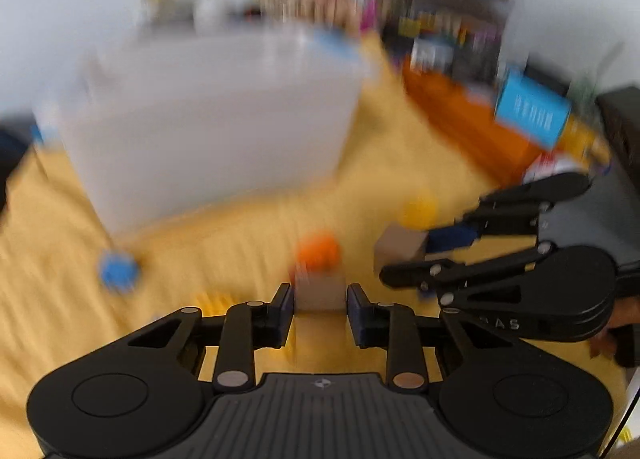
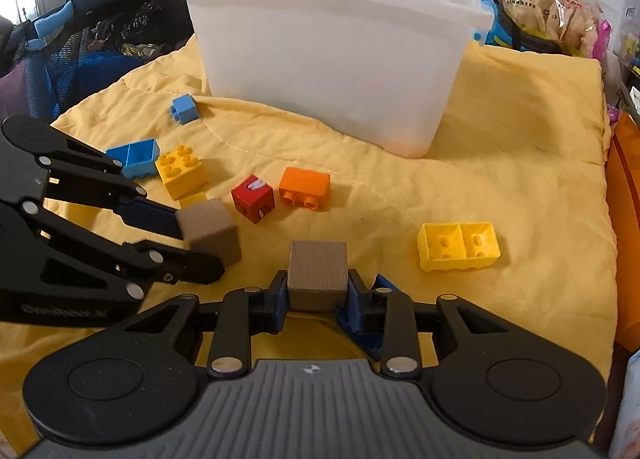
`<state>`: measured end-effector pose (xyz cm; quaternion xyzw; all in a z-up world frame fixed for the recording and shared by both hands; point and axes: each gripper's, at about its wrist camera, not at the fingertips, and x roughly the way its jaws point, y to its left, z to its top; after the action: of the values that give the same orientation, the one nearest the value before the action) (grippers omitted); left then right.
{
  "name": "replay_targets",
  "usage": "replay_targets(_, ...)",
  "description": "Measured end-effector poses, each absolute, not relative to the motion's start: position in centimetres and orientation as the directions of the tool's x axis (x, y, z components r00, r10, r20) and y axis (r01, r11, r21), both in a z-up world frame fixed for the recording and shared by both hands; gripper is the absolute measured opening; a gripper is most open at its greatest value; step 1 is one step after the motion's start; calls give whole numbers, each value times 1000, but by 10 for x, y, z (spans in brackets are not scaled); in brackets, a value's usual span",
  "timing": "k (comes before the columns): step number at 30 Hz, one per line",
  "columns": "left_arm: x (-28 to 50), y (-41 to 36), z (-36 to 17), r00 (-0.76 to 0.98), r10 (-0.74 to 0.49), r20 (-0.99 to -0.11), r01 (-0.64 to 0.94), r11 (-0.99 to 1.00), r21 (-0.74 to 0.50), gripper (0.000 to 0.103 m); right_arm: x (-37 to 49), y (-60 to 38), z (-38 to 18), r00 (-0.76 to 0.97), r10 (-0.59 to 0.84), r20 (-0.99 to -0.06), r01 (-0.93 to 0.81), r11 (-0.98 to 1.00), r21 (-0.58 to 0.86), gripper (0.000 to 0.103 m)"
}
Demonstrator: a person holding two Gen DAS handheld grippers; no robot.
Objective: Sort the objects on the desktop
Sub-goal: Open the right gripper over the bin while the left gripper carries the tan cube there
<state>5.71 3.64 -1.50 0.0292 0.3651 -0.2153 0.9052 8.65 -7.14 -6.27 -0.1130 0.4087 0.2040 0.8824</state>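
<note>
In the left wrist view, which is heavily blurred, the left gripper (image 1: 320, 309) is clenched on a brown wooden cube (image 1: 319, 293), its blue pads pressed against the cube's two sides. Just beyond the cube sits an orange brick (image 1: 318, 251), and a blue brick (image 1: 117, 270) lies further left on the yellow quilt (image 1: 224, 243). A big white bin (image 1: 216, 119) stands at the far left. To the right, the right gripper (image 1: 412, 255) comes in from the side, grasping a second cube (image 1: 398, 249), with a yellow blob behind it that is too smeared to name. In the right wrist view, which is sharp, the right gripper (image 2: 318, 295) holds its wooden cube (image 2: 318, 275) between both pads, close to the quilt (image 2: 500, 187). On the left, the left gripper (image 2: 200, 245) grips the other cube (image 2: 210, 229). Beyond them lie a red cube (image 2: 253, 198) and the orange brick (image 2: 305, 188) side by side, a yellow brick (image 2: 181, 170) touching a blue hollow brick (image 2: 136, 157) to the left, and a small blue brick (image 2: 185, 108) further back near the bin (image 2: 332, 71). A yellow hollow brick (image 2: 458, 246) lies apart on the right, open side up. Behind the bin at the far right sits a snack bag (image 2: 556, 15).
</note>
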Motion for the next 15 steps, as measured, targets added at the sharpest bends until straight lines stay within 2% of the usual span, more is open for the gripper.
replay_targets(2,61,45,20,709,-368,-602,409,909,-73,32,88,-72,-47,605,276,-747,-447,894,-32,32)
replay_targets(5,77,58,71,802,-351,-483,385,922,-30,32,93,-72,0,694,305,-652,-442,896,-52,32)
replay_targets(9,111,69,99,873,-292,-389,330,943,32,32,115,-69,57,795,322,-514,-408,911,-60,29)
replay_targets(13,138,76,89,861,-264,-434,296,955,8,32,147,-52,80,857,283,-431,-373,917,-139,29)
replay_targets(15,134,78,79,844,-285,-454,311,950,-18,32,164,-46,79,849,267,-456,-371,916,-154,28)
